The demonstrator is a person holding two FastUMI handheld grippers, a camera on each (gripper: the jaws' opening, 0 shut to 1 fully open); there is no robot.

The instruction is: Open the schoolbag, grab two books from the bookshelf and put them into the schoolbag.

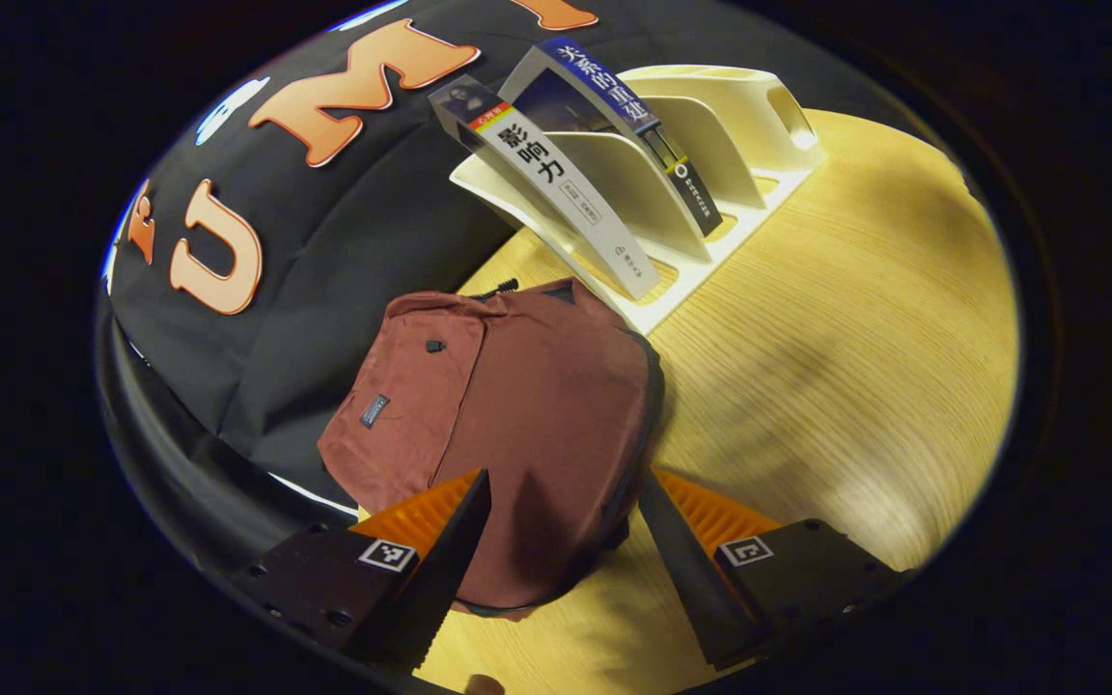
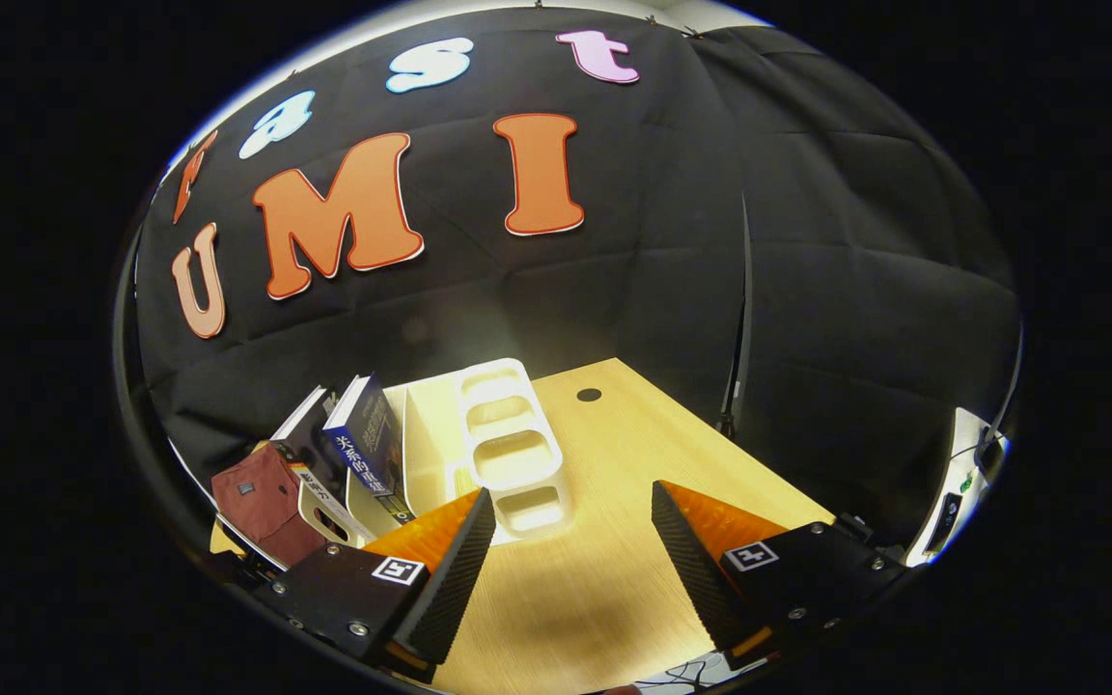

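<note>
Soft maroon fabric schoolbag (image 1: 517, 405) lying on the pale wood-grain bench (image 1: 836, 367), closed, dark zipper edge running down its right side, small label patch on the front. Just beyond it, touching or nearly so, a smooth white moulded bookshelf (image 1: 710, 164) with curved dividers and rounded cut-outs. Two books leaning in its near slots: a white-spined book (image 1: 556, 188) nearest the bag, a blue-spined book (image 1: 614, 116) one slot farther (both tilted, spines up). Far slots of the rack bare.

Left gripper (image 1: 566, 550) spread wide, hovering over the near end of the schoolbag, holding nothing, ridged pads facing inward.

Right gripper (image 2: 570, 550) likewise spread and holding nothing, above open bench to the right of the bookshelf (image 2: 508, 444). Schoolbag (image 2: 262, 502) at the far left of that view, past both books. Wide stretch of bare bench (image 2: 633, 454) ahead and right, one small round hole (image 2: 589, 395) near its far edge, black cloth wall behind.
</note>
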